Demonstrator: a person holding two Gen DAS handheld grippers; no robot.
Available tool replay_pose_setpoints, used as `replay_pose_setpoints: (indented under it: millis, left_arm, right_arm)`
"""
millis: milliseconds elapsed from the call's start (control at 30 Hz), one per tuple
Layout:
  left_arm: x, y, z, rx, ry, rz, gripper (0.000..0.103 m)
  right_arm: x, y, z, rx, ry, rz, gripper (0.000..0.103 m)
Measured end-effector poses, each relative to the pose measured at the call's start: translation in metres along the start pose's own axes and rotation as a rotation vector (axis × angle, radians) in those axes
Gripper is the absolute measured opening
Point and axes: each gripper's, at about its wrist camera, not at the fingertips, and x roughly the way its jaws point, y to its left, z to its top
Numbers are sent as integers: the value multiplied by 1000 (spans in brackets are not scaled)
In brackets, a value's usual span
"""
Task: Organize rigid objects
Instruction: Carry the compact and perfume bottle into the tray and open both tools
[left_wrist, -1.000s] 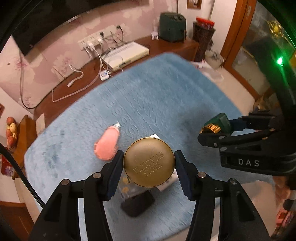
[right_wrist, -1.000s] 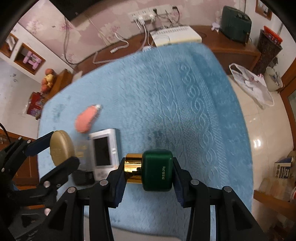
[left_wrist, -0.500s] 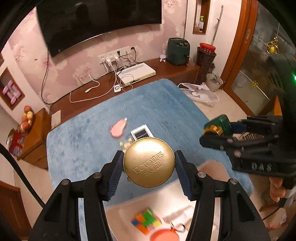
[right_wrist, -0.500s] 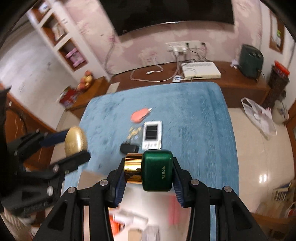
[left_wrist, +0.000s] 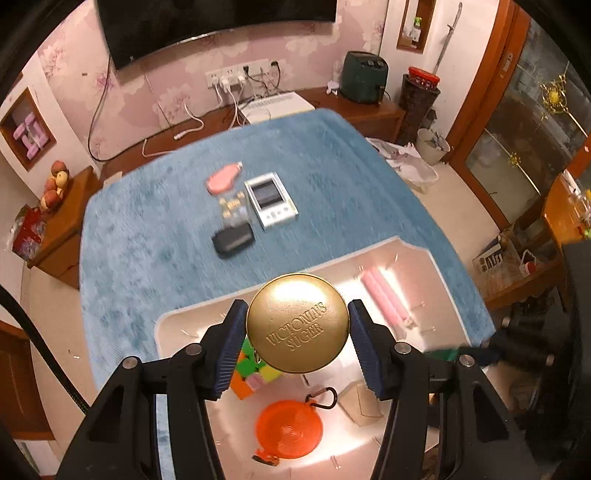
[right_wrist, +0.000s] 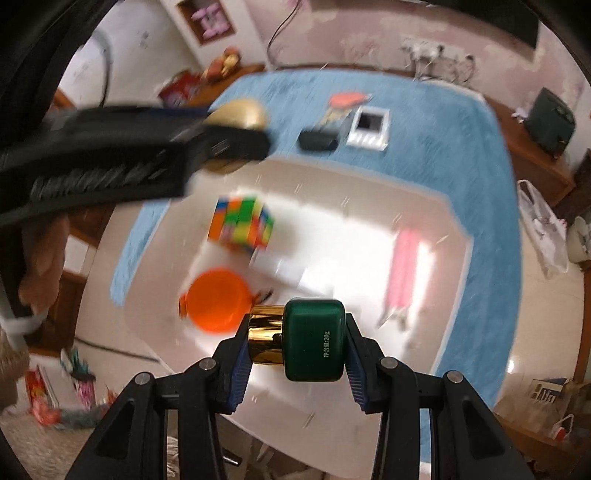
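The left gripper (left_wrist: 297, 332) pinches a round gold tin (left_wrist: 297, 324) edge to edge between its blue pads, the embossed lid facing the camera. Directly beneath and just beyond the tin lies the white tray (left_wrist: 417, 254), with a colour cube (left_wrist: 248, 369) under the left finger, an orange disc (left_wrist: 289, 428) nearer the handle, and a pink tube (left_wrist: 384, 299) off to the right.

The right gripper (right_wrist: 295, 341) clamps a green bottle with a gold cap (right_wrist: 313, 339); its long axis runs crosswise, from finger to finger, cap toward the left finger. The tray's bare floor sits straight below and ahead of it, the orange disc just beyond the cap and the cube farther forward-left.

Both held things appear to hang above the tray, so the coming release probably turns on going straight down. The right gripper looks closer to open floor; the left has the cube beneath it.

Farther ahead on the blue cloth (left_wrist: 147, 229) remain a white device (left_wrist: 271, 199), a black case (left_wrist: 233, 239) and a pink item (left_wrist: 221, 179).
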Motion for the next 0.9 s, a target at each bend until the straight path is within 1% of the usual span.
replay_pose_setpoints:
  millis: [100, 233, 400, 533, 633, 733, 800, 867, 900]
  left_arm:
    - [15, -7, -11, 6, 16, -5, 59]
    - [42, -9, -20, -9, 58, -16, 59]
    - [70, -12, -28, -17, 109, -16, 59]
    - [83, -15, -33, -19, 133, -24, 59]
    - [92, -17, -37, -19, 155, -30, 59]
    - [97, -20, -41, -11, 165, -30, 59]
    - [98, -21, -41, -8, 172, -30, 59]
    - [98, -21, -42, -6, 178, -36, 61]
    - [99, -22, -42, -4, 182, -41, 65]
  right_arm:
    - [15, 5, -8, -33, 23, 3, 45]
    - [35, 10, -18, -48, 62, 15, 45]
    - [53, 21, -31, -97, 95, -11, 45]
    - [55, 27, -32, -121, 77, -10, 45]
    - [58, 27, -31, -131, 74, -31, 45]
    - [69, 30, -32, -130, 94, -63, 45]
    - [67, 30, -33, -128, 84, -71, 47]
    - [64, 31, -32, -125, 65, -72, 57]
    - [61, 32, -32, -128, 50, -74, 57]
